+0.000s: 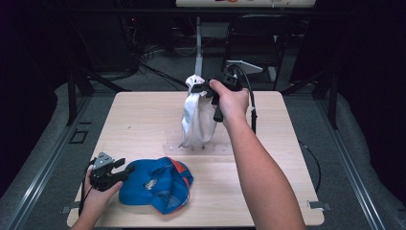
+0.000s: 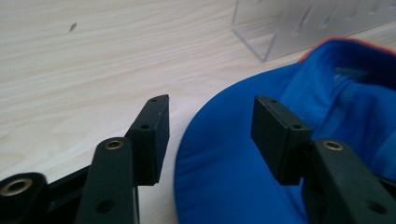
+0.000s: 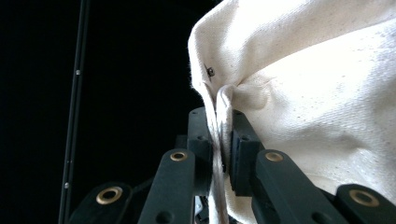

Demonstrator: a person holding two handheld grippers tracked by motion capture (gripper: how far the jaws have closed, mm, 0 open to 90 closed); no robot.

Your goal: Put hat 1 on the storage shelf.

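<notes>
A blue cap (image 1: 155,187) with orange trim lies upside down on the near part of the wooden table (image 1: 143,115). My left gripper (image 1: 123,167) sits at its left edge. In the left gripper view this gripper (image 2: 210,126) is open, with the blue cap's (image 2: 243,177) brim lying between the jaws and untouched by the pads. A white fabric cap (image 1: 196,120) hangs above the table's middle, and my right gripper (image 1: 198,87) is shut on its top edge. Seen from the right gripper (image 3: 223,135), both pads pinch a fold of the white cap (image 3: 317,93).
A clear plastic stand (image 1: 196,148) lies flat on the table under the hanging white cap, and its edge shows as the clear stand (image 2: 299,28) beyond the blue cap. A dark chair (image 1: 258,38) and floor cables sit behind the table.
</notes>
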